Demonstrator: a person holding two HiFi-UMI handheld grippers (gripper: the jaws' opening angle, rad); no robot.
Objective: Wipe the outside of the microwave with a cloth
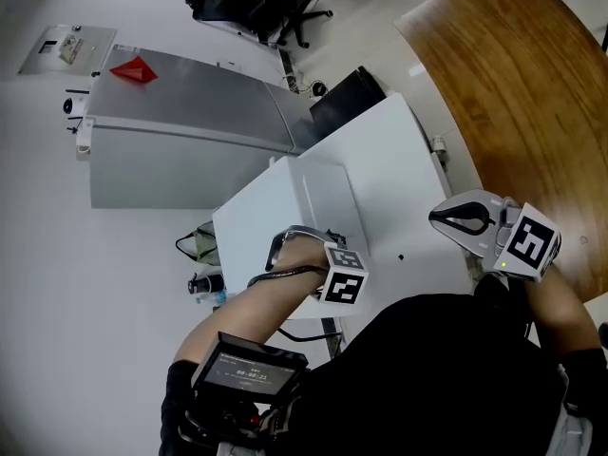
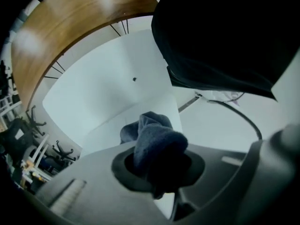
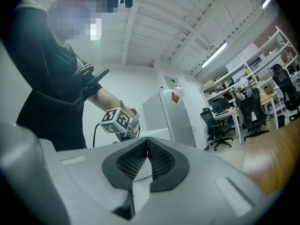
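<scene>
The white microwave (image 1: 351,193) stands in the middle of the head view, seen from above. My left gripper (image 1: 283,245) is at its near left edge, shut on a dark blue-grey cloth (image 2: 152,142); the cloth bulges out between the jaws over the microwave's white top (image 2: 103,93). The head view does not show the cloth clearly. My right gripper (image 1: 446,219) hovers beside the microwave's right side. In the right gripper view its ribbed pads (image 3: 159,159) meet with nothing between them, and the left gripper's marker cube (image 3: 116,121) shows beyond.
A tall grey fridge (image 1: 180,112) with a red marker (image 1: 133,69) stands to the far left. A curved wooden table (image 1: 522,93) lies to the right. Office chairs (image 1: 256,8) are at the back, a black box (image 1: 347,93) behind the microwave, cables and a bottle (image 1: 204,283) to its left.
</scene>
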